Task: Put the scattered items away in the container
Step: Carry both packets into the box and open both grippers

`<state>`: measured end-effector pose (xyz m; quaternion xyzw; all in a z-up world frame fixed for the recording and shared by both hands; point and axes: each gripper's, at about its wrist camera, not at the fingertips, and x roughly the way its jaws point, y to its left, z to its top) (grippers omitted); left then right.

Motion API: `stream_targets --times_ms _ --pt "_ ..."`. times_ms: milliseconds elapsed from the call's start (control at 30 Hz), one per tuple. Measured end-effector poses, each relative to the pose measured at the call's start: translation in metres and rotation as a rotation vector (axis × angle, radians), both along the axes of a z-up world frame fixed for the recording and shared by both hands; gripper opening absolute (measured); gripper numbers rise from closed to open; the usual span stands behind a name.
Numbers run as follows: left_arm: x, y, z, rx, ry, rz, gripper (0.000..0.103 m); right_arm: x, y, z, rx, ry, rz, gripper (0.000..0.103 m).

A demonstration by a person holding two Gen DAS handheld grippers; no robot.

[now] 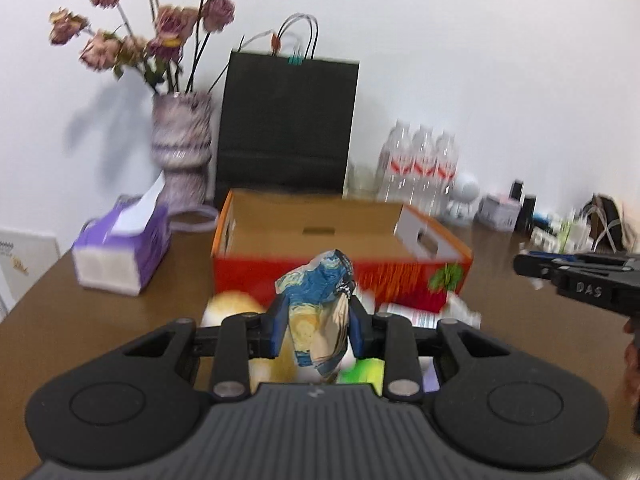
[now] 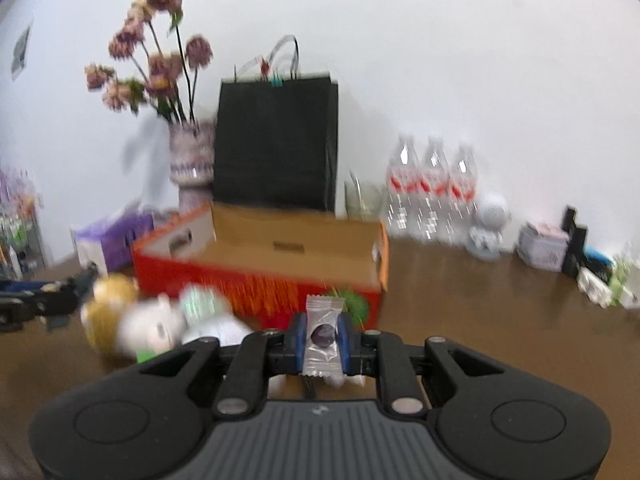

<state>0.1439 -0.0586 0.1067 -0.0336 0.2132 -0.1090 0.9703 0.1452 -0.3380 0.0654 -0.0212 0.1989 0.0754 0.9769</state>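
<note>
My left gripper is shut on a crumpled blue and yellow printed packet, held above the table in front of the open red cardboard box. The right gripper is shut on a clear wrapped candy with a dark round piece inside, just before the same red box. Scattered items lie under and beside the grippers: a round yellow bun, golden wrapped balls, a white plush toy. The right gripper shows at the right edge of the left wrist view.
Behind the box stand a black paper bag, a vase of dried roses and several water bottles. A purple tissue box sits left of the box. Small clutter lines the far right of the brown table.
</note>
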Motion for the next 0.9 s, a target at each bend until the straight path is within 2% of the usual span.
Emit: stream_targets --times_ms 100,167,267,333,433,567,633,733,900 --pt "0.026 -0.004 0.014 -0.029 -0.03 0.0 0.031 0.022 0.01 0.018 0.032 -0.031 0.015 0.015" --pt "0.045 -0.004 0.019 -0.076 -0.04 0.004 0.031 0.04 0.018 0.026 0.044 -0.042 0.024 0.015" --pt "0.074 -0.005 0.018 -0.155 -0.04 0.026 0.031 0.068 0.029 0.031 0.047 -0.055 0.018 0.015" --pt "0.095 -0.008 0.014 -0.174 -0.02 0.035 0.031 0.087 0.034 0.032 0.066 -0.058 0.015 0.015" --pt "0.125 -0.012 0.008 -0.176 0.008 0.055 0.031 0.118 0.038 0.028 0.109 -0.046 0.024 0.015" --pt "0.154 -0.014 -0.005 -0.163 0.018 0.086 0.031 0.151 0.044 0.013 0.102 -0.003 0.045 0.015" --pt "0.164 -0.016 -0.015 -0.132 0.037 0.09 0.031 0.165 0.044 0.003 0.1 0.035 0.059 0.015" --pt "0.17 -0.016 -0.026 -0.108 0.054 0.096 0.031 0.177 0.04 -0.011 0.118 0.095 0.06 0.015" --pt "0.177 -0.018 -0.036 -0.08 0.083 0.1 0.031 0.181 0.041 -0.021 0.103 0.117 0.053 0.015"
